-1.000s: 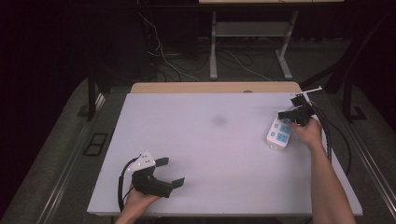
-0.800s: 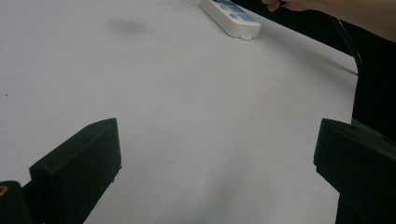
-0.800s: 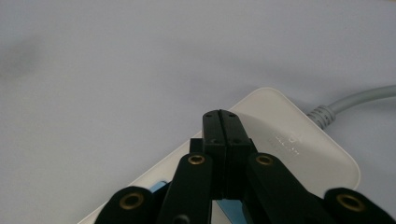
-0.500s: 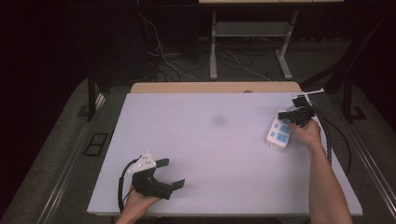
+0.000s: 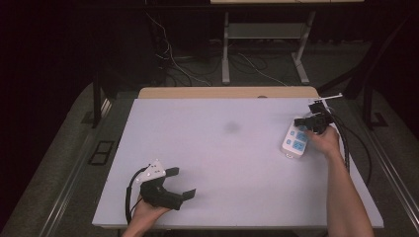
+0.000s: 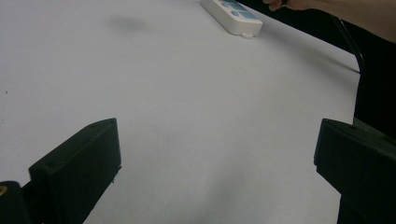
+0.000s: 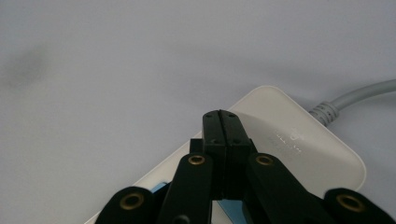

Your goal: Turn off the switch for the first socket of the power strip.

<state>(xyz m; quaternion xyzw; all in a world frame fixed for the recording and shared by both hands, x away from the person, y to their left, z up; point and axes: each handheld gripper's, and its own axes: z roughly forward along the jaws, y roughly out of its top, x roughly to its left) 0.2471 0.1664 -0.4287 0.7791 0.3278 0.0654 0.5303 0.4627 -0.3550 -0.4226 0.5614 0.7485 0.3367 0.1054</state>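
Lying near the right edge of your pale table (image 5: 222, 163), the power strip (image 5: 295, 140) sits under your right gripper (image 5: 302, 122), jaws pressed together. Your left gripper (image 5: 180, 182) gapes wide, empty, near the front edge; dark floor (image 5: 64, 163) surrounds.

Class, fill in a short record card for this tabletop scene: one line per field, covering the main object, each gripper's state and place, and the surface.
Main object: white power strip with blue sockets, lying flat near the table's right edge
Right gripper: jaws shut together, tips over the power strip
Left gripper: jaws open, nothing between them, near the front-left edge
Surface: white table, faint dark smudge near the middle
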